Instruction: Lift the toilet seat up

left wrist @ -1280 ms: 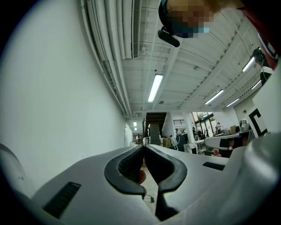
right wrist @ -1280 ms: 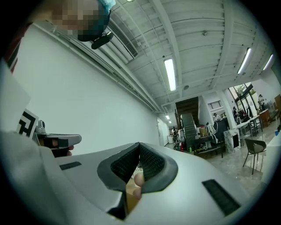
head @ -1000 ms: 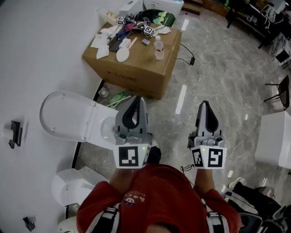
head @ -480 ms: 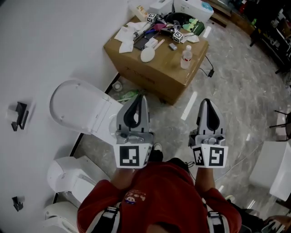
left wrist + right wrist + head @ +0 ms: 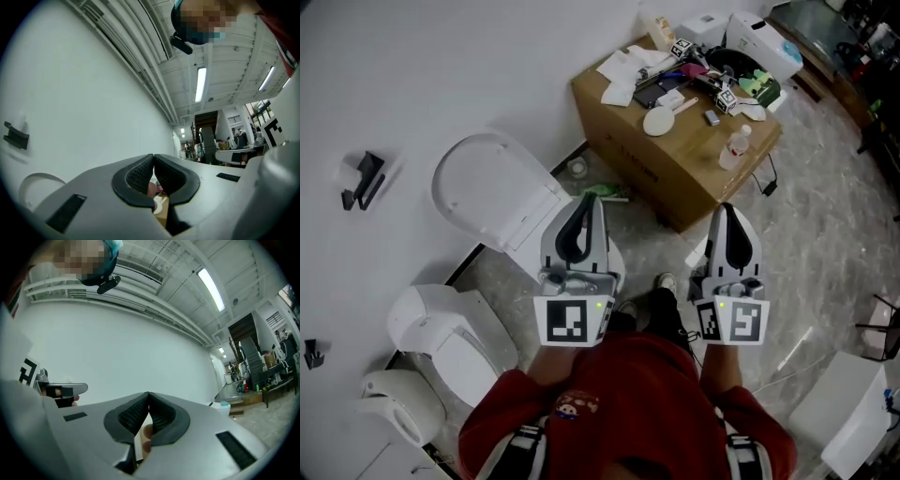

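White wall w/ toilet (image 5: 528,234) against it: seat (image 5: 487,183) (maybe only lid, can't tell) already stands tipped up, so task looks done or nearly; left gripper (image 5: 588,199) over toilet's front, right gripper (image 5: 727,210) well right of toilet, both clenched, empty.

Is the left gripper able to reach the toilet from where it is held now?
Probably yes. The left gripper appears close to the toilet in the head view, with nothing between them. Its jaws are shut, so they would have to open first to grasp anything.
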Available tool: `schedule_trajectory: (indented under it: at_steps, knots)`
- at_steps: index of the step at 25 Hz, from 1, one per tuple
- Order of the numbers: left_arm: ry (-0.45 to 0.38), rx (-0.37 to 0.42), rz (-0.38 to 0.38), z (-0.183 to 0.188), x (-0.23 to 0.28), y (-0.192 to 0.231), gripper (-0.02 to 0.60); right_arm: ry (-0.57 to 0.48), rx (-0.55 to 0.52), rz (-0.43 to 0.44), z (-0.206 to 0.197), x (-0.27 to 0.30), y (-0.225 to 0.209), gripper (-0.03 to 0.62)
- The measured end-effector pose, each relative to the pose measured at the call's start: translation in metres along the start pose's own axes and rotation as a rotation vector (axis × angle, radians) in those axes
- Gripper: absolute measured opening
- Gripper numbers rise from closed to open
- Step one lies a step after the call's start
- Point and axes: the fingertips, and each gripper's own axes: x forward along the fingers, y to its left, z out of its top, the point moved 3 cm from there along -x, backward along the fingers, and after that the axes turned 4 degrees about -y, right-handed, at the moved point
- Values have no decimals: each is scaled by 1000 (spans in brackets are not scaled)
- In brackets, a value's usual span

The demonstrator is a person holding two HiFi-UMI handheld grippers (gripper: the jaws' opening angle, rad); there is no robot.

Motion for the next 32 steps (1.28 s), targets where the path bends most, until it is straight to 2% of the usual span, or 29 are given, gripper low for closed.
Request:
schedule_trajectory:
  at_steps: [6,12,21,26,32]
  knots:
    - [-12,51,153,6,1,20,19,-13,58,153,-9,43,11,14]
    - [1,166,297,15,1,39,18,-17,122,318,-13,90,26,14]
    - [-1,223,518,26,-1,35,19,-15,215,523,-22,133,38,14]
    - [-2,296,599,32,-8,31,19,-8,259,601,-28,144,38,14]
    - [39,313,716,31,-20,32,19,36,286,684,-36,154,47,14]
